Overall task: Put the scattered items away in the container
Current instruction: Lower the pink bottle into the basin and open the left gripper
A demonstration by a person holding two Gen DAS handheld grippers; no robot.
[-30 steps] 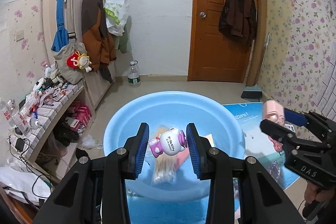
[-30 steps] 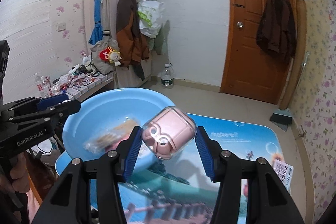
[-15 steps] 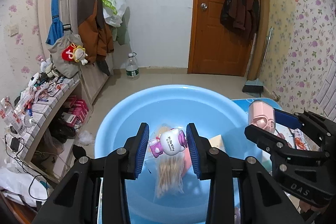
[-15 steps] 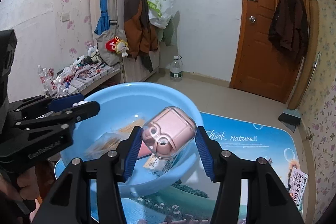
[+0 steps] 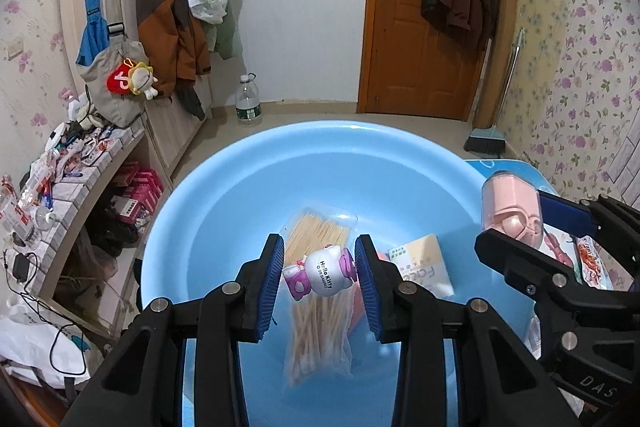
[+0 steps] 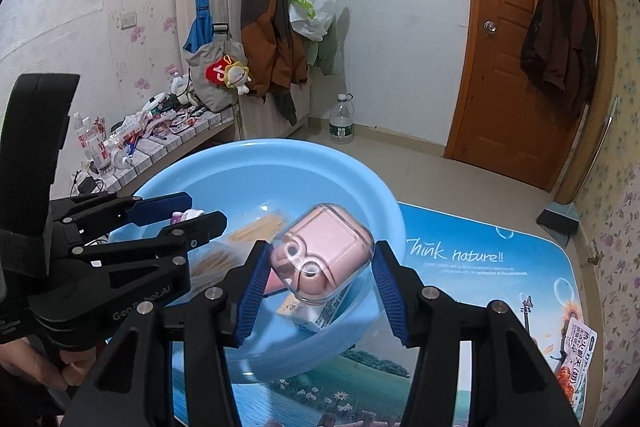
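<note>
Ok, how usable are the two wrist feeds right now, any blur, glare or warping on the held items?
Left wrist: Hello Kitty toy sharp, its print readable; soft glare patches on the blue basin; door and walls bow from the fisheye. Right wrist: pink case crisp, small highlights on its clear shell; dark corners, mat text legible.

Basin mouth: I see the blue basin open from above, nothing across its rim.
Basin floor, far half: bare blue bottom.
Basin floor, near half: taken up by the bag of wooden sticks and the yellow carton beside it.
Right flank: my right gripper, clamped on the pink earbud case, crowds the right rim.
Left flank: my left gripper stands inside the rim in the right wrist view.
Mat: the printed mat right of the basin lies open.
</note>
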